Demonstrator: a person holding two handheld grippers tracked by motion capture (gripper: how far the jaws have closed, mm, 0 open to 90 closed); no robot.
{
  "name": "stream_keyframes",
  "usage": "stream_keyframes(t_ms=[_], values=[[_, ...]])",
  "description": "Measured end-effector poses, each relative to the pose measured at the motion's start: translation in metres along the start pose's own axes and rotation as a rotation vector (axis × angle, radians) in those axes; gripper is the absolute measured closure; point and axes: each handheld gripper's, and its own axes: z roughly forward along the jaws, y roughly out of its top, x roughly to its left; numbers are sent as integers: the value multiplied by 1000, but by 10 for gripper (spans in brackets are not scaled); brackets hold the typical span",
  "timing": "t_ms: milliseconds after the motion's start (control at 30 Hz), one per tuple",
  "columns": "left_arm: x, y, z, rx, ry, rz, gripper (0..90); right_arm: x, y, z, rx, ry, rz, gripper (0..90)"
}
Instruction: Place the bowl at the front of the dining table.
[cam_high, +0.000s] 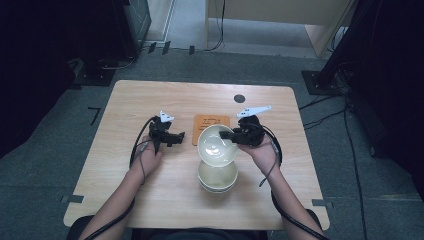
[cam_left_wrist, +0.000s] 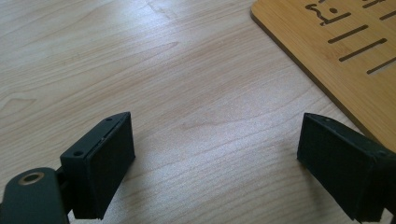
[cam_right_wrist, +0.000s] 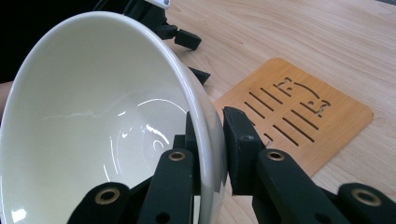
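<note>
My right gripper (cam_high: 231, 136) is shut on the rim of a white bowl (cam_high: 215, 146), one jaw inside the wall and one outside. In the right gripper view the bowl (cam_right_wrist: 93, 116) is tilted on its side with its glossy, empty inside facing the camera, pinched in the right gripper (cam_right_wrist: 210, 126). The bowl hangs just above a stack of similar bowls (cam_high: 218, 179) near the table's middle. My left gripper (cam_high: 179, 136) is open just above the bare wood, left of the bowls. Nothing lies between the wide-apart pads of the left gripper (cam_left_wrist: 215, 163).
A slotted bamboo trivet (cam_high: 210, 120) lies flat behind the bowls; its corner (cam_left_wrist: 345, 51) is beside my left gripper's jaw. The wooden table (cam_high: 150, 100) has a round black grommet (cam_high: 239, 98) at the back. Cables trail from both grippers toward the front edge.
</note>
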Motion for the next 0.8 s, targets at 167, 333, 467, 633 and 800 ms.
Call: stream_keyframes(t_ms=[167, 333, 467, 633, 800], values=[[0, 0, 0, 1, 0, 1, 106, -2, 4, -1, -8, -11, 2, 813], [0, 0, 0, 2, 0, 1, 106, -6, 11, -1, -18, -17, 12, 813], [0, 0, 0, 2, 0, 1, 106, -7, 15, 1, -21, -22, 13, 813], [0, 1, 0, 2, 0, 1, 107, -9, 18, 3, -15, -21, 17, 813], [0, 1, 1, 2, 0, 0, 106, -13, 19, 6, -14, -34, 16, 813]])
